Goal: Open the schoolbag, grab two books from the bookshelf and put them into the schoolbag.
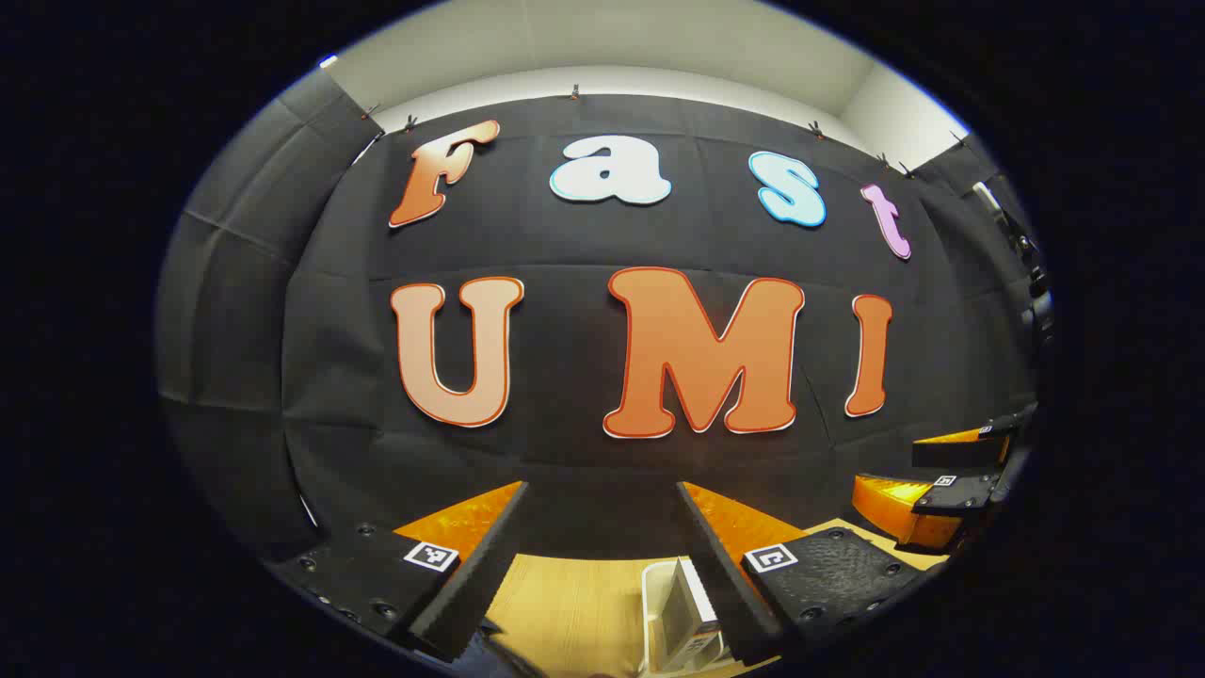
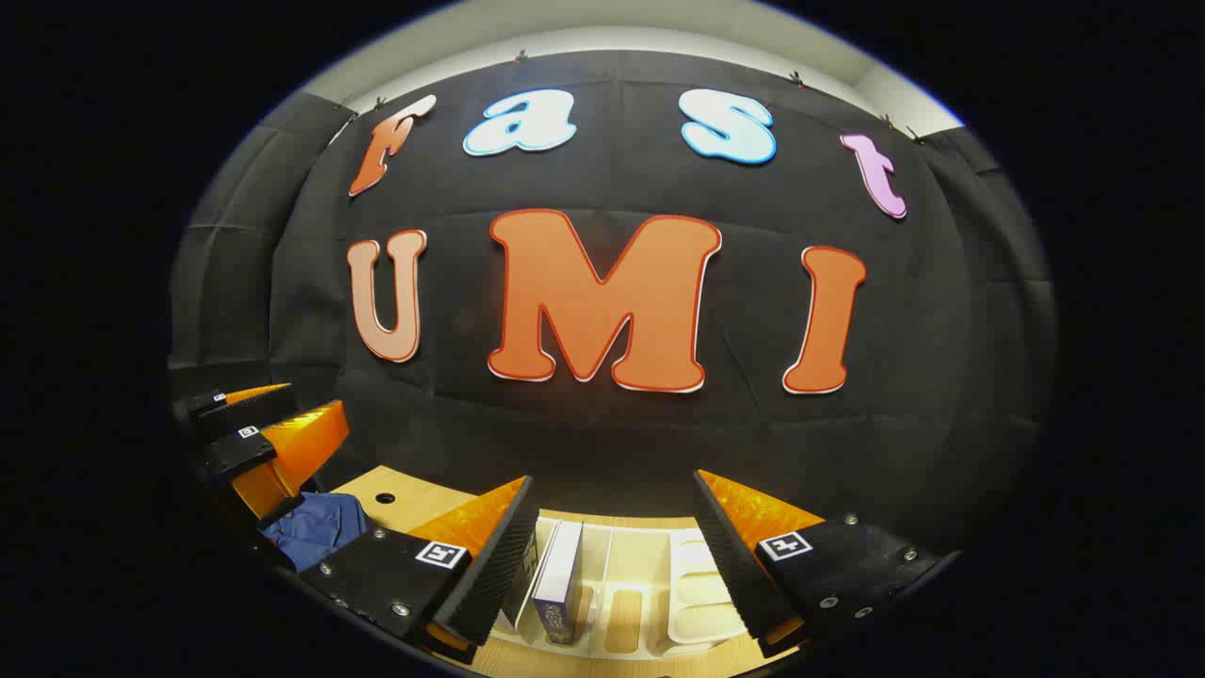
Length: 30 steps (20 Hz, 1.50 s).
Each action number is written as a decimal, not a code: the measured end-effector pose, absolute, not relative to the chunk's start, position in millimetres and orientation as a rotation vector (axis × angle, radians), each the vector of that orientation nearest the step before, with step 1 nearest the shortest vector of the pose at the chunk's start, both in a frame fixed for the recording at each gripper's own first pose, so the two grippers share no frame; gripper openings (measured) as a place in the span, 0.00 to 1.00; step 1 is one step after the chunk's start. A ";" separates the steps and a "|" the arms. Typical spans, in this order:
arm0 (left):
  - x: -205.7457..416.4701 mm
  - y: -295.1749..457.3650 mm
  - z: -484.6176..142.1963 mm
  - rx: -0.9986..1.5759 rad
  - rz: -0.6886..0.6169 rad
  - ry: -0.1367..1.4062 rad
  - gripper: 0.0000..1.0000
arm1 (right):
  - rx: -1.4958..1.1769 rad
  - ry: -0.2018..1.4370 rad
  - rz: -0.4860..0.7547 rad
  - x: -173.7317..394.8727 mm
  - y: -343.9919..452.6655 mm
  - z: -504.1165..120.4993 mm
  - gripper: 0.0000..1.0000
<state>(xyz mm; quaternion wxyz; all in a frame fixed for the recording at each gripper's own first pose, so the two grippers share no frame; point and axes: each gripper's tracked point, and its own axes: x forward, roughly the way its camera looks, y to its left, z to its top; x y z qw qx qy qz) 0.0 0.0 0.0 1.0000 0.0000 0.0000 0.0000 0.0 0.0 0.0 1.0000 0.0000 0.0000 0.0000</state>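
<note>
Upright dark-covered book (image 2: 557, 584) in white slotted bookshelf (image 2: 697, 589), free slots alongside; left gripper (image 1: 602, 556) and right gripper (image 2: 612, 556) gaping wide, holding nothing.

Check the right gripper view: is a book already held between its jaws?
No. The right gripper is open, and the book stands upright in the white bookshelf below.

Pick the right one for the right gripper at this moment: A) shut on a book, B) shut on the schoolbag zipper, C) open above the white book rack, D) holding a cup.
C: the right gripper has its fingers spread wide, with the white book rack and an upright book below between them, ungrasped.
</note>
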 end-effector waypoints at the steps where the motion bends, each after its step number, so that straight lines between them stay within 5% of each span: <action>1: -2.7 -3.5 -0.3 -0.007 -0.011 0.005 0.94 | 0.000 0.004 0.003 -0.9 2.6 -2.7 0.97; 30: -37.1 -2.4 -7.7 -0.048 -0.013 0.016 0.95 | 0.055 0.008 0.041 -35.4 26.8 -15.6 0.97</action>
